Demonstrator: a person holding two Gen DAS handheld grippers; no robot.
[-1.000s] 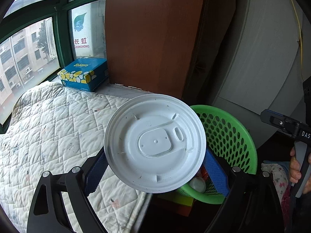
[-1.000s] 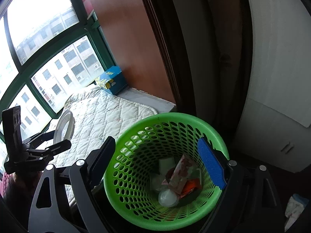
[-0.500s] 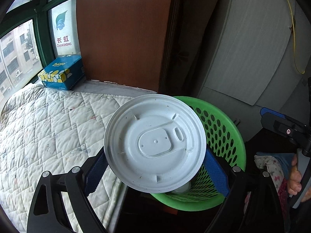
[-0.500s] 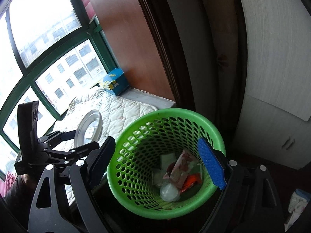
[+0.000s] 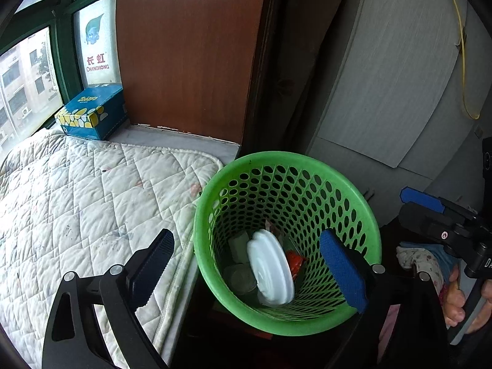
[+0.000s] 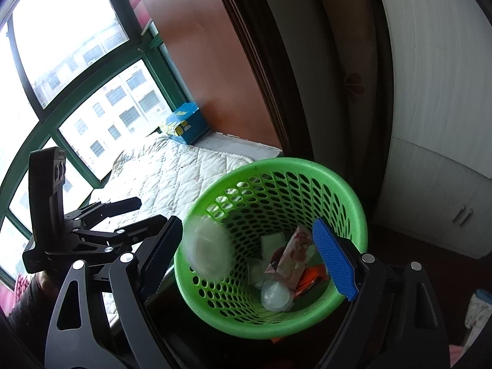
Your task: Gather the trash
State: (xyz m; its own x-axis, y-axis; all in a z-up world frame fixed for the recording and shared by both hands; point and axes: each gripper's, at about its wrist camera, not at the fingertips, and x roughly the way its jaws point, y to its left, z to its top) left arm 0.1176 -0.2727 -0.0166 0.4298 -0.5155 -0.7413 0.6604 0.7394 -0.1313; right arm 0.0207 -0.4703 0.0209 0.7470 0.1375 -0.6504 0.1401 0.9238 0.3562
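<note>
the white plastic lid (image 5: 270,269), a moment ago pinched between the pads of the left tool (image 5: 246,272), is now free of it and lies tilted inside the green basket (image 5: 366,215); in the right wrist view it shows as a blurred disc (image 6: 207,250) at the basket's near wall, so it may not have settled. the left tool now stands spread, nothing between its pads. the right tool (image 6: 250,259) is spread as before, empty, its fingers either side of the basket as seen from its own camera. judged from this, one more piece of trash is collected; it joins a pink wrapper (image 6: 292,258), an orange packet (image 6: 309,278) and a clear cup (image 6: 275,296) at the bottom. the quilted bed pad (image 5: 77,196) beside the basket shows no further trash in view. legible writing: a window sticker (image 5: 97,44) reading "长虹 changhong" under a leaf mascot. the blue tissue box (image 5: 92,113) carries a yellow brand word too small to read.
</note>
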